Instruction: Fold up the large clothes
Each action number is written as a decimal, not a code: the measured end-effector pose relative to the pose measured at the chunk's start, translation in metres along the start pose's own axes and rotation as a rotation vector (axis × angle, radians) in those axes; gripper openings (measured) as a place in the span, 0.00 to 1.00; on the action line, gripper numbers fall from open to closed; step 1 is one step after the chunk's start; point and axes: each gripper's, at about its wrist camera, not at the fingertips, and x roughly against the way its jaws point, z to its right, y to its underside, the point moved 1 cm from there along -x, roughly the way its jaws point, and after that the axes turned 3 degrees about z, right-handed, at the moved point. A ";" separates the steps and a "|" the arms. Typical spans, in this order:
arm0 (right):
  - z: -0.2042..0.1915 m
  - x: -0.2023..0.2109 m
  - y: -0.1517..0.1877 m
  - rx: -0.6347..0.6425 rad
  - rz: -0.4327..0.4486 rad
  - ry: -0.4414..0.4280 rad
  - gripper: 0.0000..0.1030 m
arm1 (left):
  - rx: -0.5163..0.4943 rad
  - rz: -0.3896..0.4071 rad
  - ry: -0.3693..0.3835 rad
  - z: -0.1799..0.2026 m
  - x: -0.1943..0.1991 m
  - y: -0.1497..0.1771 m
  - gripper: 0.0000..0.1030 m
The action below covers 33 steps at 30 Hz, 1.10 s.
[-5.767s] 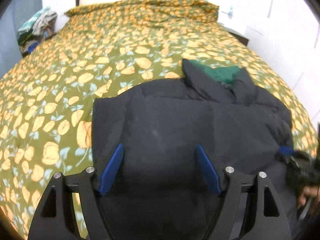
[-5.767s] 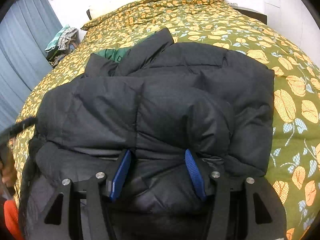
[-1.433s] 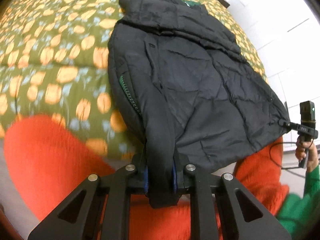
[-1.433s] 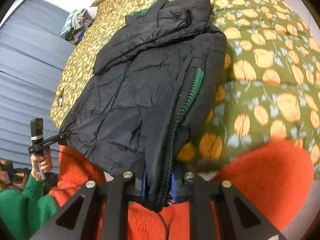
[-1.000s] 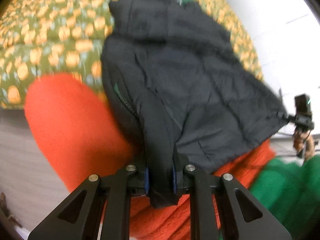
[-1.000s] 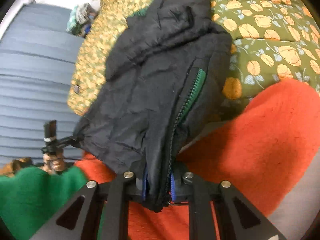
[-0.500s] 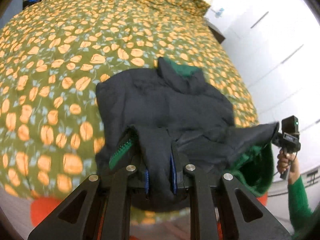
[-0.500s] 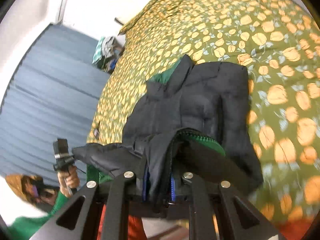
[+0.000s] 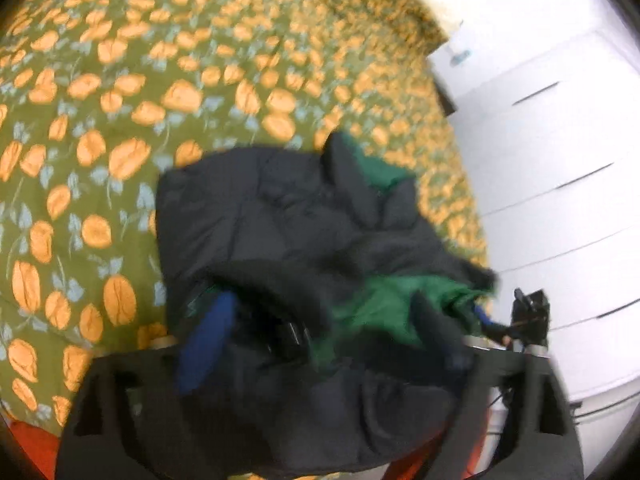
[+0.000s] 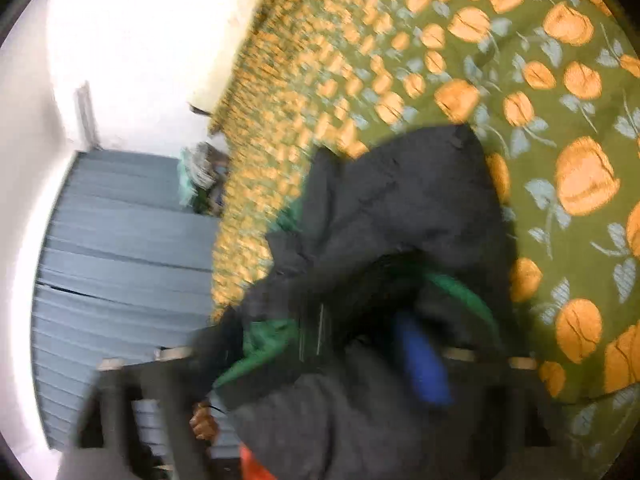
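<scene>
A black puffer jacket (image 9: 280,220) with green lining (image 9: 396,300) lies bunched on the bed near its front edge; it also shows in the right wrist view (image 10: 400,208). Its lower hem is doubled up over the body, lining showing. My left gripper (image 9: 320,340) is open, jaws wide apart, with jacket fabric lying loose between them. My right gripper (image 10: 304,360) is open too, over the jacket's near edge; one blue pad (image 10: 420,364) shows and the other is hidden by cloth. Both views are motion-blurred.
The bed cover (image 9: 120,100) is olive green with orange flowers. White drawers (image 9: 560,160) stand to the right of the bed. A blue-grey curtain (image 10: 120,260) and a pile of clothes (image 10: 200,176) are on the left. An orange garment (image 9: 28,448) shows at the bottom.
Both grippers carried the jacket's hem up and forward over its body, then opened and let go. The hem now lies folded on the jacket, lining showing.
</scene>
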 end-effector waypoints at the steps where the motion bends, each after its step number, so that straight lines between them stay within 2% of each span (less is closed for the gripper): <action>1: -0.005 0.005 -0.002 0.010 0.029 -0.020 0.96 | -0.021 0.018 0.005 0.001 0.006 -0.003 0.95; 2: -0.009 0.010 -0.005 0.025 0.047 -0.032 0.96 | -0.045 0.017 0.001 0.003 0.008 -0.005 0.95; 4: -0.017 0.015 -0.009 0.084 0.059 0.004 0.96 | -0.111 -0.001 -0.034 0.002 0.006 -0.006 0.97; 6: -0.028 0.011 -0.010 0.223 0.028 0.170 0.96 | -0.193 -0.043 -0.093 -0.002 -0.007 -0.004 0.97; 8: -0.033 -0.003 -0.005 0.336 -0.043 0.278 0.96 | -0.253 -0.086 -0.164 -0.010 -0.022 0.003 0.97; 11: -0.035 -0.028 0.006 0.468 -0.139 0.390 0.96 | -0.324 -0.157 -0.236 -0.019 -0.047 0.015 0.97; 14: -0.034 -0.051 0.013 0.593 -0.172 0.511 0.96 | -0.390 -0.177 -0.309 -0.020 -0.065 0.023 0.96; 15: -0.034 -0.058 0.014 0.620 -0.182 0.540 0.96 | -0.405 -0.175 -0.324 -0.018 -0.068 0.025 0.93; 16: -0.033 -0.066 0.012 0.637 -0.186 0.562 0.96 | -0.413 -0.174 -0.323 -0.015 -0.068 0.026 0.82; 17: -0.036 -0.070 0.014 0.664 -0.188 0.598 0.93 | -0.416 -0.174 -0.325 -0.014 -0.067 0.027 0.76; 18: -0.040 -0.070 0.016 0.685 -0.186 0.620 0.76 | -0.427 -0.159 -0.345 -0.011 -0.065 0.028 0.72; 20: -0.047 -0.062 0.024 0.717 -0.175 0.649 0.49 | -0.455 -0.129 -0.372 -0.006 -0.059 0.029 0.46; 21: -0.054 -0.060 0.028 0.749 -0.163 0.682 0.33 | -0.463 -0.118 -0.385 -0.004 -0.056 0.030 0.39; 23: -0.067 -0.051 0.037 0.817 -0.134 0.726 0.21 | -0.468 -0.092 -0.402 0.002 -0.048 0.029 0.20; 25: -0.083 -0.039 0.041 0.872 -0.066 0.748 0.19 | -0.476 -0.040 -0.403 0.013 -0.036 0.023 0.17; 29: -0.122 -0.018 0.028 0.910 0.094 0.710 0.16 | -0.479 0.114 -0.406 0.041 -0.016 -0.003 0.16; 33: -0.148 -0.022 0.002 0.913 0.230 0.703 0.16 | -0.453 0.252 -0.463 0.057 -0.031 -0.041 0.16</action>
